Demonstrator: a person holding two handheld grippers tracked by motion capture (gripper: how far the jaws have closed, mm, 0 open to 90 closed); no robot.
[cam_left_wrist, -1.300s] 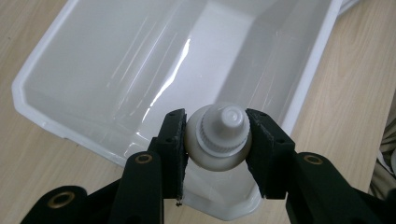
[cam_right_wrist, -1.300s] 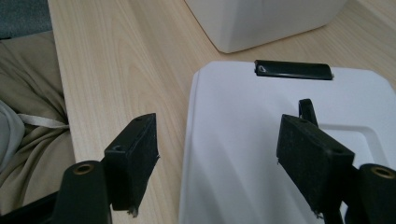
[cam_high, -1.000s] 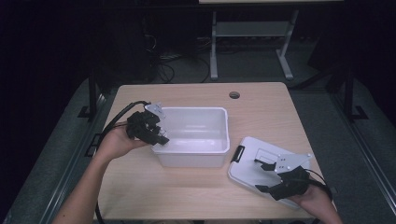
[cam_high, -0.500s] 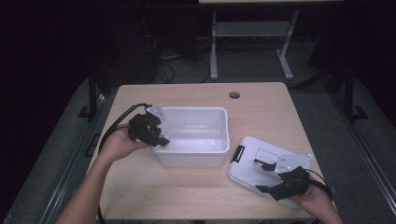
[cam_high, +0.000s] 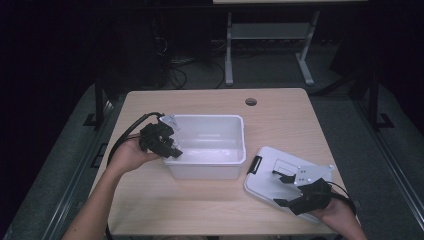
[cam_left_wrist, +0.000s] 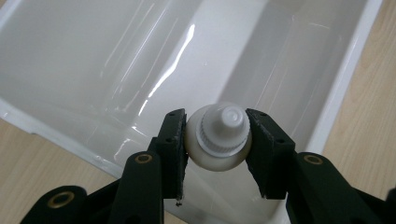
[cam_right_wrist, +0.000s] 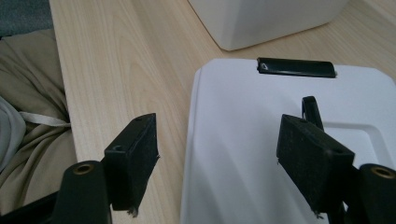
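A small white round bottle with a ribbed screw cap (cam_left_wrist: 218, 137) is clamped between the jaws of my left gripper (cam_left_wrist: 217, 122). It hangs over the inside of the white plastic bin (cam_left_wrist: 93, 60), close to one side wall. From above, the left gripper (cam_high: 172, 150) sits at the left rim of the bin (cam_high: 207, 117). The bin's white lid (cam_high: 272, 172) lies flat on the table at the lower right. My right gripper (cam_high: 279, 189) hovers over the lid's near edge, jaws wide apart and holding nothing. The lid (cam_right_wrist: 243, 140) has a black latch (cam_right_wrist: 296, 67).
The light wooden table (cam_high: 280, 115) has a round cable hole (cam_high: 251, 102) at the back. In the right gripper view, the table's near edge (cam_right_wrist: 65, 93) borders the person's beige clothing (cam_right_wrist: 28, 116). A metal frame (cam_high: 270, 45) stands on the dark floor behind.
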